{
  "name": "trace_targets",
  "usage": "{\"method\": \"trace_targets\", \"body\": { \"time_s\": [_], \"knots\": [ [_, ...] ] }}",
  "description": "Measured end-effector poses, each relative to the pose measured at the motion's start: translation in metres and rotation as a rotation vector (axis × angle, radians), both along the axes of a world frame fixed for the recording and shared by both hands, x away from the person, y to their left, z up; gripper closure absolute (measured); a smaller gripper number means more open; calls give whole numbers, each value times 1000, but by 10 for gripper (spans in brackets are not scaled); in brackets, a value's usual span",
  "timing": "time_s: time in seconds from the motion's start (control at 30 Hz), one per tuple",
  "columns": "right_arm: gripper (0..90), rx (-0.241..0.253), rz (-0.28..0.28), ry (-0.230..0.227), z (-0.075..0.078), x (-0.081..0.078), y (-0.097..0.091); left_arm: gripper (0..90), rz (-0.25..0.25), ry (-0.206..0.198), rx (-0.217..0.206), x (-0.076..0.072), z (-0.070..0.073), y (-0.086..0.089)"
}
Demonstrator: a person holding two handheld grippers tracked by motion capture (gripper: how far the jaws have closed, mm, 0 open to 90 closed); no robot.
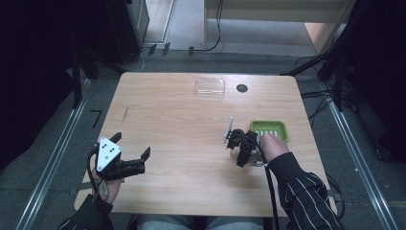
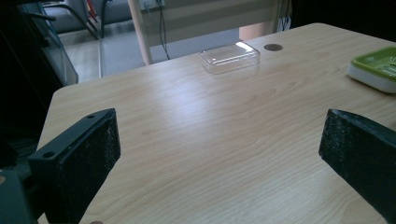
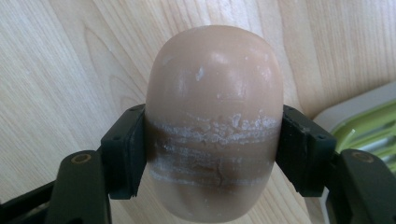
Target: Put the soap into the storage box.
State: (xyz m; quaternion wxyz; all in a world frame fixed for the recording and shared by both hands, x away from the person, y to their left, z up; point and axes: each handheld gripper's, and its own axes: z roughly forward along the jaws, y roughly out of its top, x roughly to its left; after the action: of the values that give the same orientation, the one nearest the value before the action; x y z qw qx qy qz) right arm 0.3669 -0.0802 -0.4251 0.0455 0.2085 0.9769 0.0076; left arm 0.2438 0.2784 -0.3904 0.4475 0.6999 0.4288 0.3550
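A tan oval bar of soap (image 3: 215, 93) with whitish scuffed bands is clamped across its middle by my right gripper (image 3: 215, 149), whose two black pads press on its sides just above the wood. In the high view my right gripper (image 1: 242, 143) sits at the table's right, just left of a green soap dish (image 1: 269, 130). A corner of the dish (image 3: 369, 121) lies close beside the right jaw. My left gripper (image 1: 131, 144) rests near the table's front left, jaws wide apart with nothing between them (image 2: 219, 154).
A clear plastic lid or box (image 1: 209, 86) lies at the table's far edge (image 2: 229, 56), with a dark round hole (image 1: 242, 88) beside it. The green dish (image 2: 378, 65) is at the right in the left gripper view. Bare wood stretches between the grippers.
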Motion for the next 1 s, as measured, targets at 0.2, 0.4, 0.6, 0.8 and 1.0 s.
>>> {"method": "trace_targets", "body": {
  "time_s": [0.2,0.4,0.6,0.8,1.0],
  "knots": [
    [335,5,-14,1,4,3,-9,0,-6,2,3,1,0,-2],
    [336,-3,-17,-2,5,4,-18,0,-19,5,5,4,0,-4],
    [336,-6,-28,-9,7,6,-28,0,-24,4,5,5,0,-6],
    [336,-8,-22,-11,10,9,-34,0,-25,4,5,6,0,-8],
    [335,-11,-26,-17,12,11,-38,0,-29,5,9,6,0,-8]
  ]
}}
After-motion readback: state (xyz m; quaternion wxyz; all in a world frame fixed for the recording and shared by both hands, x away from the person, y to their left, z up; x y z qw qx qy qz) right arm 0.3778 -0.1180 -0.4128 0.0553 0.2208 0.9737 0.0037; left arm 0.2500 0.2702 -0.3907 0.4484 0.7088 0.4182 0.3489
